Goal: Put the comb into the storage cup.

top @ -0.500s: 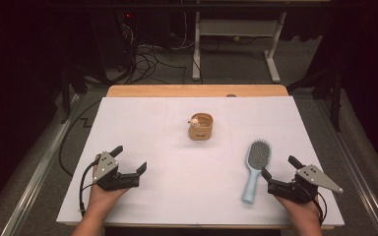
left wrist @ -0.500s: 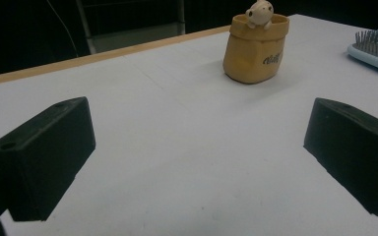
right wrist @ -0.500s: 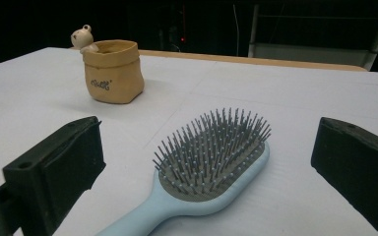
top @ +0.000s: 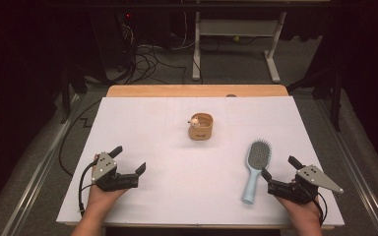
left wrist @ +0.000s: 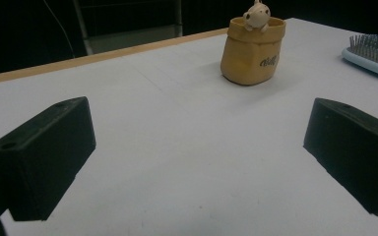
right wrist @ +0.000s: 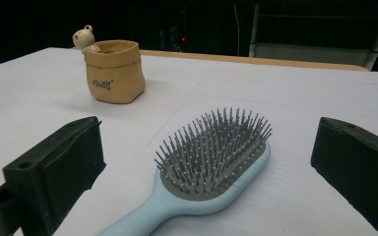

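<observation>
So far nothing had been picked up: on the left of the high view the left gripper (top: 129,159) rested on the white worktop (top: 142,128) with its 2 jaws spread wide and bare paper between them, well apart from everything else. Toward the middle and farther back stood the small tan pouch-shaped pot (top: 200,126), upright, with a little animal figure (top: 195,120) peeking over its rim; what lay inside it could not be made out. To the right lay the pale blue hairbrush (top: 255,170), bristles up, handle toward the person, untouched. Just beside its handle end sat the right gripper (top: 280,167), jaws likewise spread and pinching nothing; in the right gripper view the brush head (right wrist: 215,155) lay ahead between the 2 jaws, clear of both. Judging by that, the grasp of the brush was all still to do, and where it should go was not evident. The handle's end was cut off in the right gripper view, and the room beyond the worktop was too dark to read.
</observation>
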A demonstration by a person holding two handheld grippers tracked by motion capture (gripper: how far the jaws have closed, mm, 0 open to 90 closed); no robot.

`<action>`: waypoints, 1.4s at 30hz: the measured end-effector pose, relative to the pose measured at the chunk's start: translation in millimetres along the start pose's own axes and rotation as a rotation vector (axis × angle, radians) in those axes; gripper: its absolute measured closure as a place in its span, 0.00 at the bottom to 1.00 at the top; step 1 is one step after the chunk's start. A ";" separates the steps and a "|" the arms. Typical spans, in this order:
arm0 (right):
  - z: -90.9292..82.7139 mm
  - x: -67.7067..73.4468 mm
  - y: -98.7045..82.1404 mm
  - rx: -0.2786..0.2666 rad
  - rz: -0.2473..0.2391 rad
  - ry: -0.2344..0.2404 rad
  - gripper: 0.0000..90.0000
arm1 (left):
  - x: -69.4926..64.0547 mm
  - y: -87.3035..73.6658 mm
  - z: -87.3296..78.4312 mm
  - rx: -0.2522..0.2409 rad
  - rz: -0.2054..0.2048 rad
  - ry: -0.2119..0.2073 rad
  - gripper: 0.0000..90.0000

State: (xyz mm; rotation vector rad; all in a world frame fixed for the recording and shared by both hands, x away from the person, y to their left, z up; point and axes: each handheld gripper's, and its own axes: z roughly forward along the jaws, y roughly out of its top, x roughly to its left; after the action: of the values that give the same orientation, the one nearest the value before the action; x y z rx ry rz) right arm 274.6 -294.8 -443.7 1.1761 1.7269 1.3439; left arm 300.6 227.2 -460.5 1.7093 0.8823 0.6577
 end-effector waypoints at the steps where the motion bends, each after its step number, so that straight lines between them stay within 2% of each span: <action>1: 0.0 0.0 0.0 0.000 -0.001 0.001 0.01 | 0.0 0.0 0.0 0.000 0.000 0.000 0.00; 3: -0.1 -0.2 0.1 0.000 -0.002 0.001 0.01 | -1.0 0.2 -0.5 -0.004 0.012 -0.004 0.00; 8: -0.4 0.1 0.3 0.001 -0.008 0.011 0.04 | -1.7 0.6 -1.1 -0.008 0.007 -0.008 0.00; 14: -1.4 1.6 1.1 0.004 -0.013 0.027 0.12 | -1.6 0.3 -1.2 0.001 0.005 -0.014 0.00; 15: -1.3 1.7 0.9 0.011 -0.015 0.034 0.17 | -1.9 0.1 -1.0 0.000 0.008 -0.016 0.00; 20: -0.9 2.6 0.6 0.022 -0.014 0.049 0.22 | -2.3 0.1 -0.8 -0.004 0.010 -0.021 0.01; 21: -0.8 3.4 0.6 0.030 -0.016 0.060 0.27 | -2.2 0.0 -1.1 -0.005 0.012 -0.025 0.03; 22: -0.8 3.4 0.6 0.030 -0.016 0.060 0.27 | -2.2 0.0 -1.1 -0.005 0.012 -0.025 0.04; 23: -0.5 4.2 0.6 0.038 -0.024 0.074 0.33 | -2.1 -0.3 -0.9 -0.009 0.009 -0.039 0.05; 24: -0.5 4.2 0.6 0.038 -0.024 0.074 0.33 | -2.1 -0.3 -0.9 -0.009 0.009 -0.039 0.05; 25: -0.3 5.4 0.6 0.050 -0.031 0.084 0.38 | -2.7 -1.1 -0.5 -0.008 0.017 -0.048 0.05; 26: -0.3 5.4 0.6 0.050 -0.031 0.084 0.38 | -2.7 -1.1 -0.5 -0.008 0.017 -0.048 0.05; 27: 0.0 6.7 0.7 0.062 -0.038 0.099 0.45 | -3.4 -1.5 0.2 -0.002 0.022 -0.052 0.05; 28: 0.0 6.7 0.7 0.062 -0.038 0.099 0.45 | -3.4 -1.5 0.2 -0.002 0.022 -0.052 0.05; 29: 0.1 8.5 1.1 0.075 -0.041 0.116 0.53 | -3.6 -1.5 0.5 0.001 0.021 -0.054 0.05; 35: 1.5 16.8 0.9 0.113 -0.063 0.168 0.74 | -2.3 -1.1 -0.2 0.002 0.004 -0.049 0.04; 42: 3.8 24.6 0.4 0.148 -0.088 0.211 0.89 | -1.4 -1.1 -0.1 0.014 -0.006 -0.048 0.04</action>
State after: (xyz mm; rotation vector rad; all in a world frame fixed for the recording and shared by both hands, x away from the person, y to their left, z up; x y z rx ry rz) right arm 268.5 -270.7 -443.4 1.0546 2.0342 1.3454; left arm 299.4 226.2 -461.5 1.7277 0.8600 0.6050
